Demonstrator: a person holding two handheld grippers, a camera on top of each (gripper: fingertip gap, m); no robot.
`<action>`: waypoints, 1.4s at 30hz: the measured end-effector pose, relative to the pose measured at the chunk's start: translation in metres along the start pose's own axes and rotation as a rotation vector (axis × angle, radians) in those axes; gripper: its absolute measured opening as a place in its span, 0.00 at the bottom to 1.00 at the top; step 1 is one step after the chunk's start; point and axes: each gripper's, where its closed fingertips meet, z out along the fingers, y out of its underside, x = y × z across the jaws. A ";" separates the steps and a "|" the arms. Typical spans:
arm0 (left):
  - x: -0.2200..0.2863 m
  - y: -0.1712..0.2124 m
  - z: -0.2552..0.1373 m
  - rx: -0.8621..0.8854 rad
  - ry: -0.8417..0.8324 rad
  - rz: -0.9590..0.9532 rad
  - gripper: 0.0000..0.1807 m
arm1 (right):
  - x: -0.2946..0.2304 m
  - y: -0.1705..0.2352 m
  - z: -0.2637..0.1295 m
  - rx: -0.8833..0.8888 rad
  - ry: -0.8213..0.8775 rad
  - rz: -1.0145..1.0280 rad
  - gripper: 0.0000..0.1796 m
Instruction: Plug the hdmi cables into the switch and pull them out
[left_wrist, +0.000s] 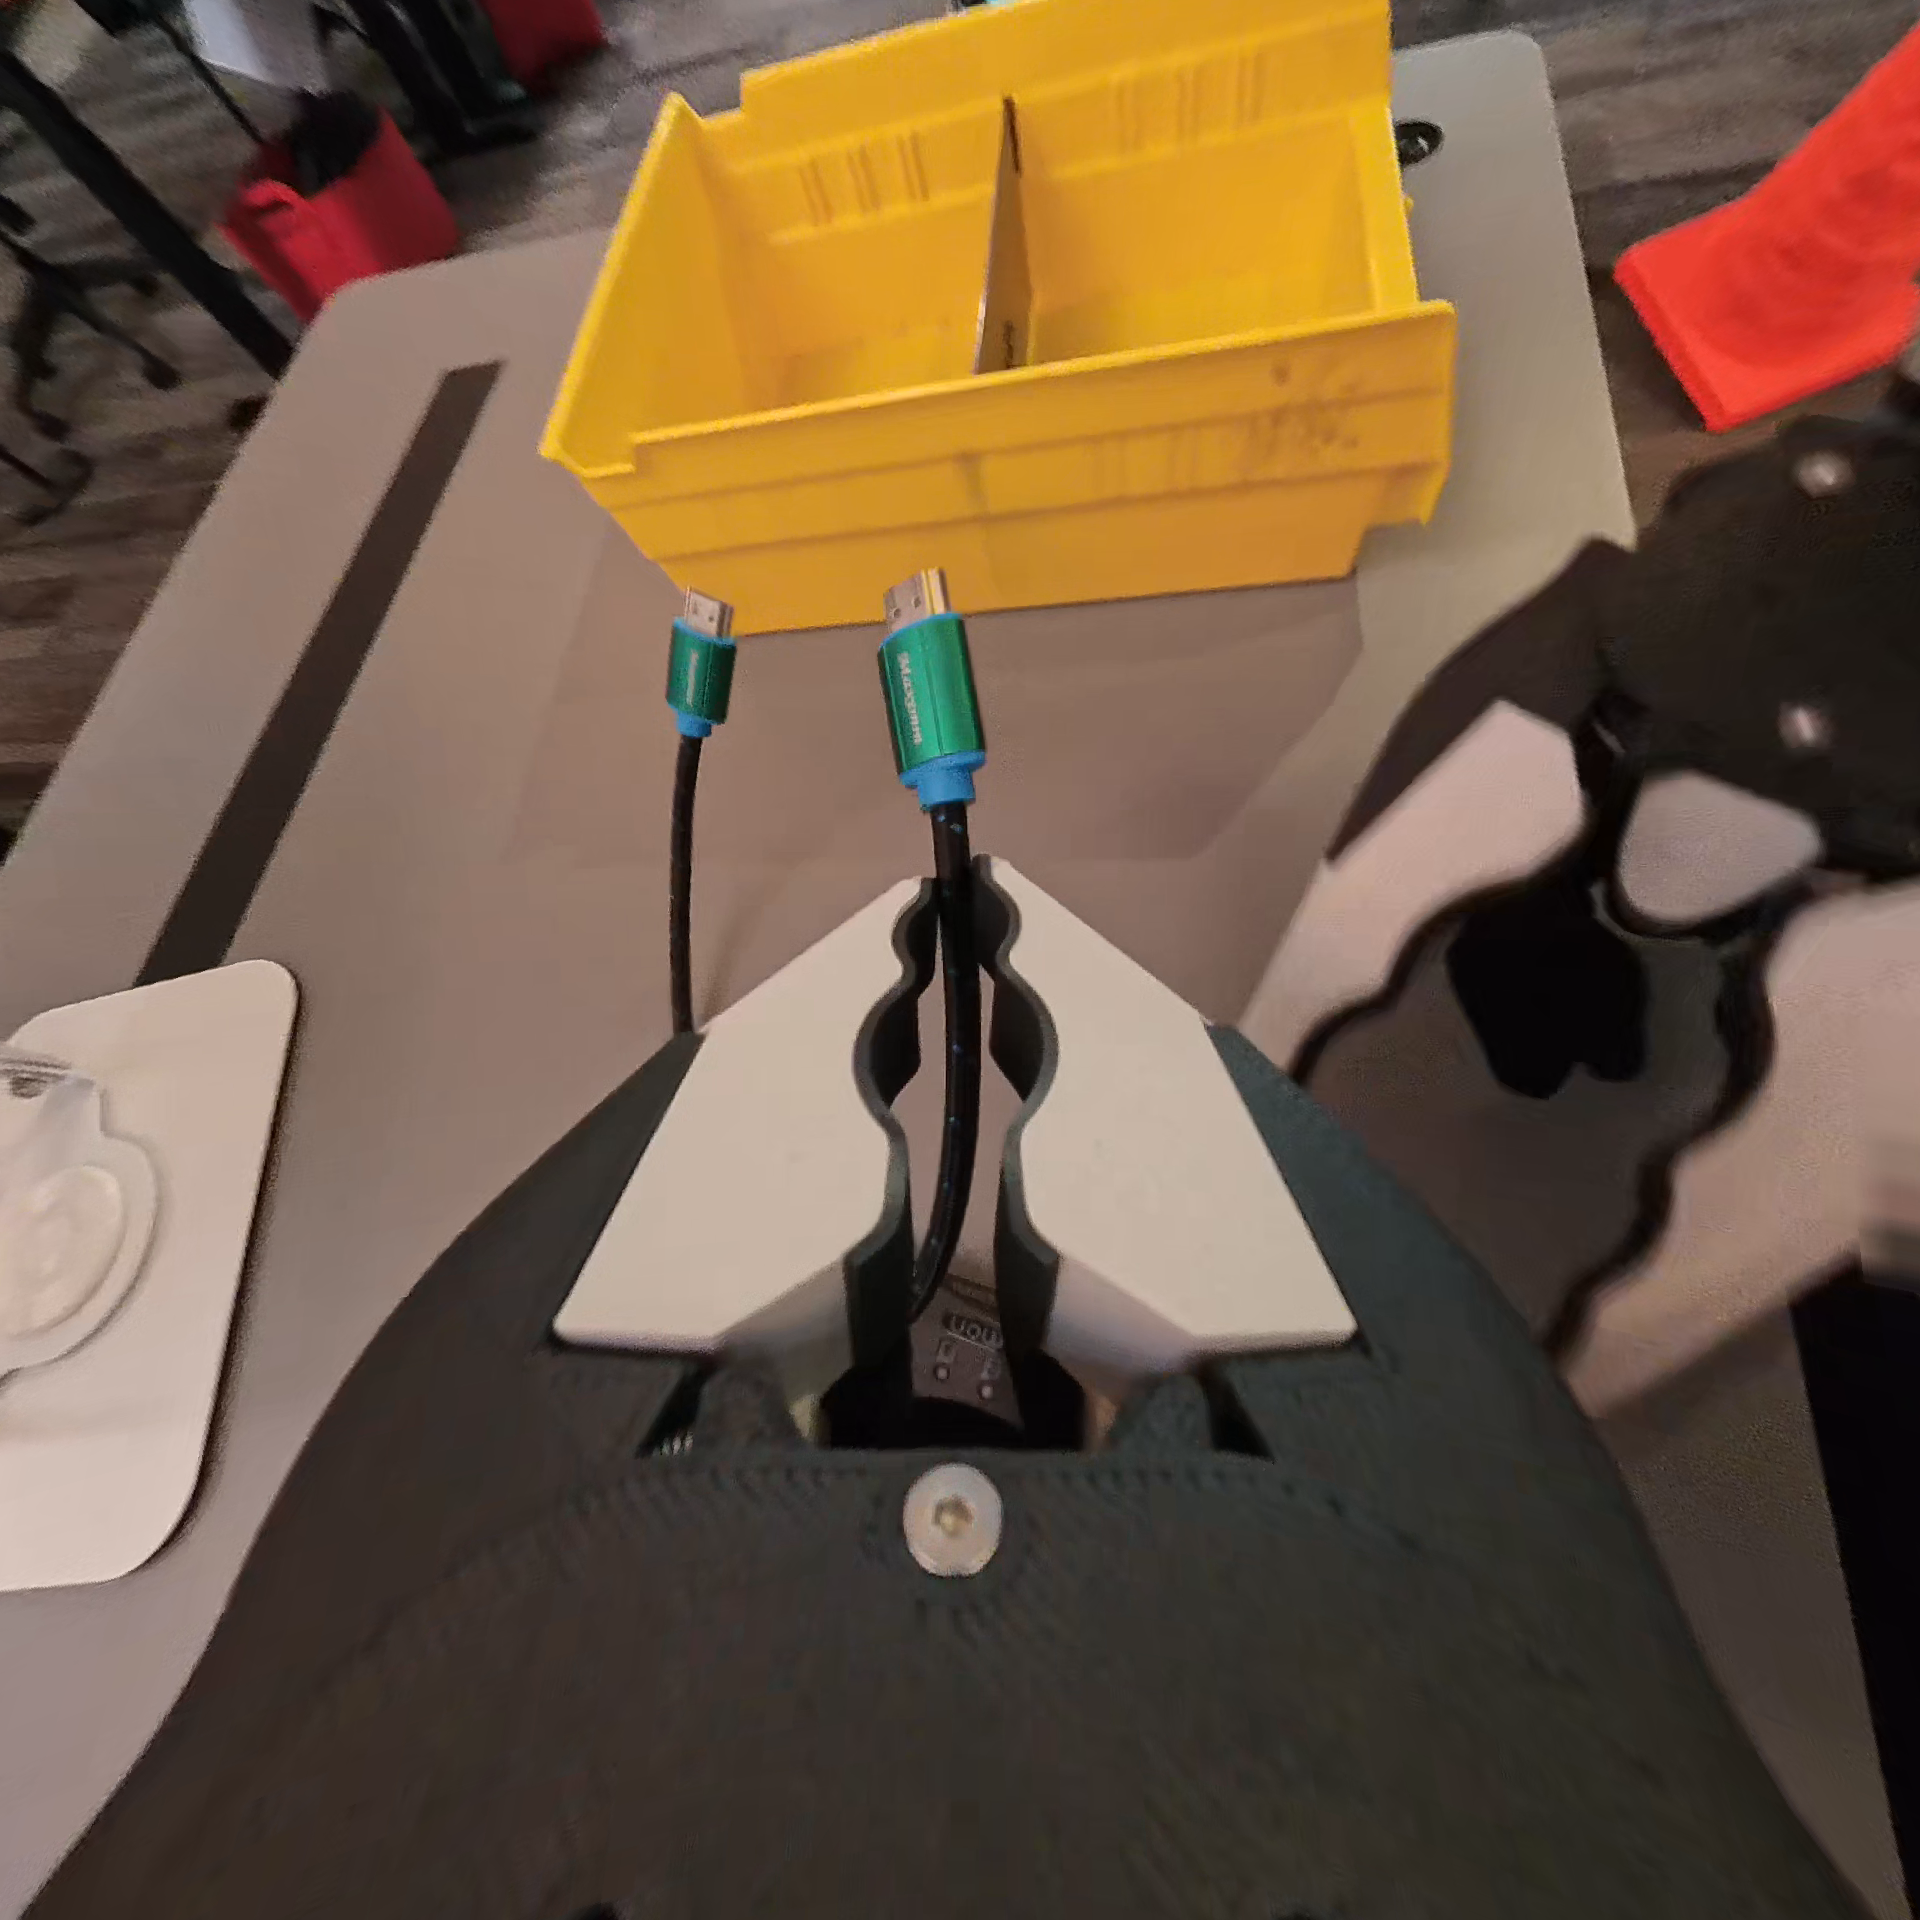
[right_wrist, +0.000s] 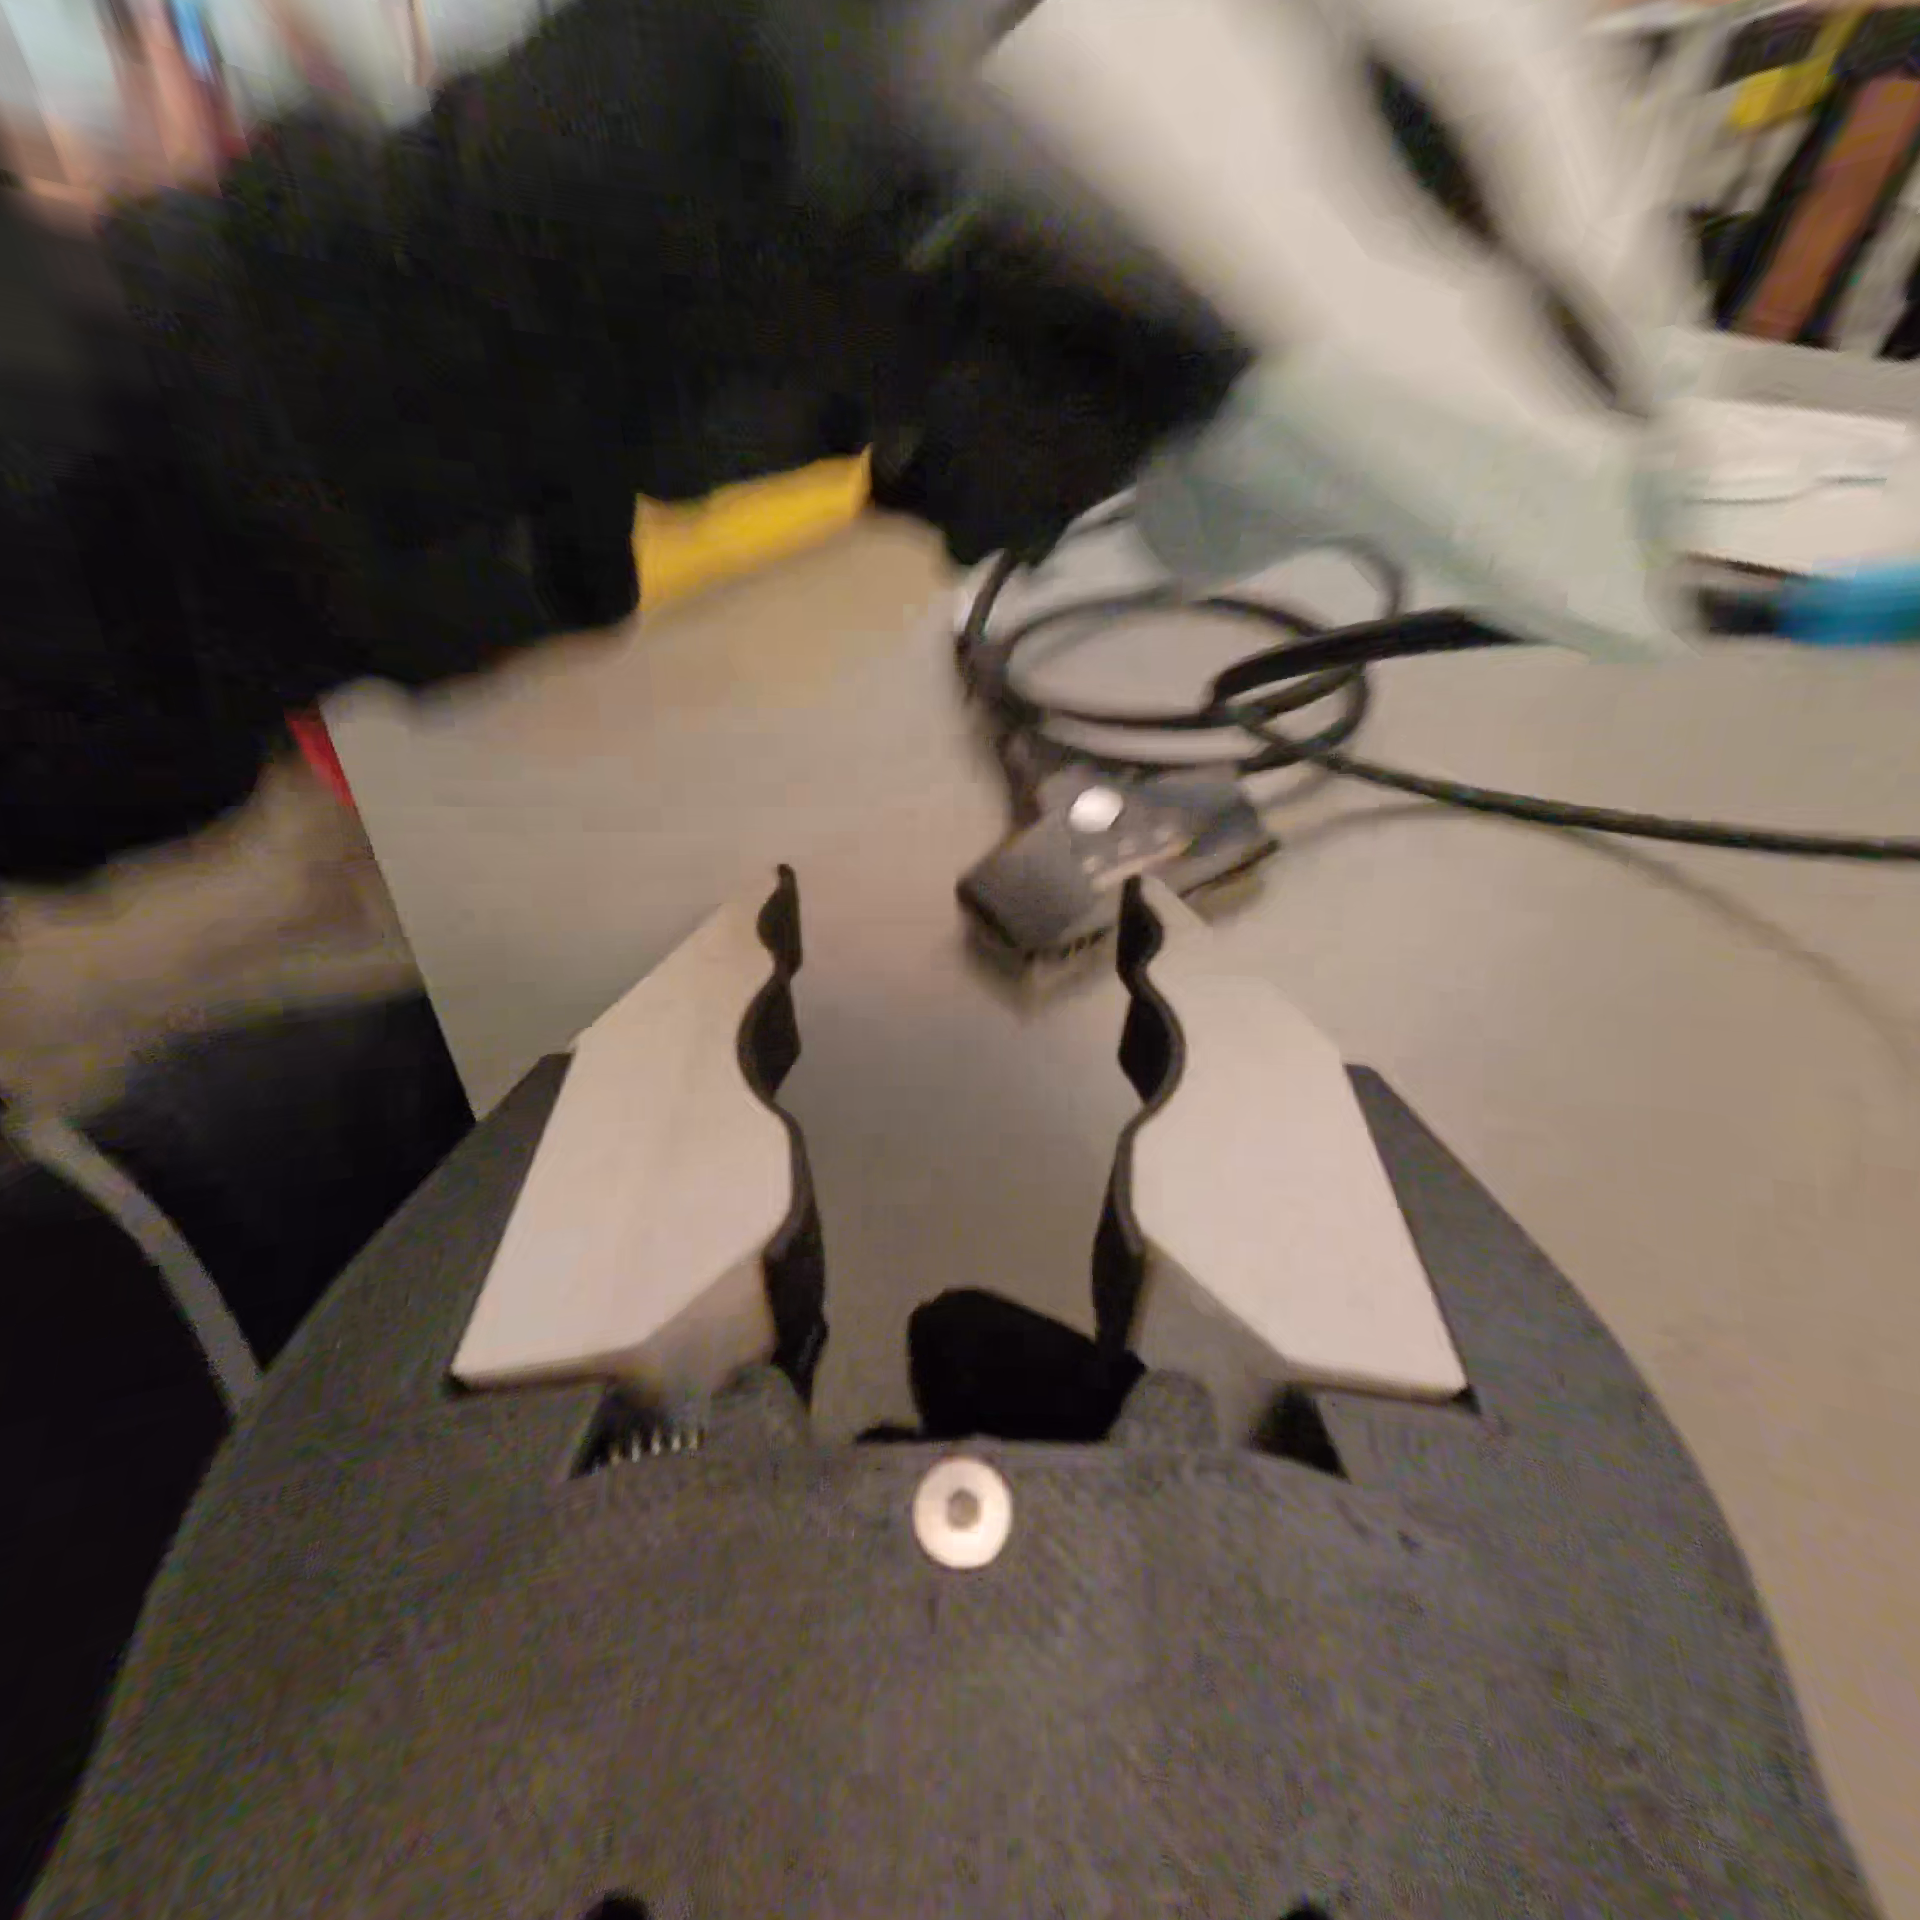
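My left gripper (left_wrist: 951, 894) is shut on the black braided cable of an HDMI plug (left_wrist: 928, 694) with a green shell and blue collar, held up pointing at the yellow bin. A second HDMI plug (left_wrist: 700, 665) of the same kind stands to its left on its own cable. The black HDMI switch (right_wrist: 1117, 857) lies on the grey table with coiled black cables (right_wrist: 1195, 665) behind it. My right gripper (right_wrist: 961, 894) is open and empty just short of the switch. It also shows blurred at the right of the left wrist view (left_wrist: 1621, 935).
A yellow divided bin (left_wrist: 997, 343) stands at the far side of the grey table (left_wrist: 416, 831). A white pad with a clear plastic piece (left_wrist: 104, 1247) lies at the left. A red object (left_wrist: 1787, 281) is at the far right. A blurred dark shape (right_wrist: 416, 364) fills the upper left of the right wrist view.
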 end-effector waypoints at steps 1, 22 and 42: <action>-0.002 -0.002 -0.001 0.015 -0.022 -0.001 0.02 | 0.013 -0.015 -0.010 0.098 0.011 0.130 0.37; 0.033 -0.001 0.001 0.039 -0.330 0.195 0.02 | 0.077 -0.046 -0.044 0.433 -0.056 0.607 0.06; 0.051 -0.012 -0.054 -0.039 0.013 0.140 0.29 | 0.013 -0.042 -0.032 0.059 -0.218 -0.033 0.05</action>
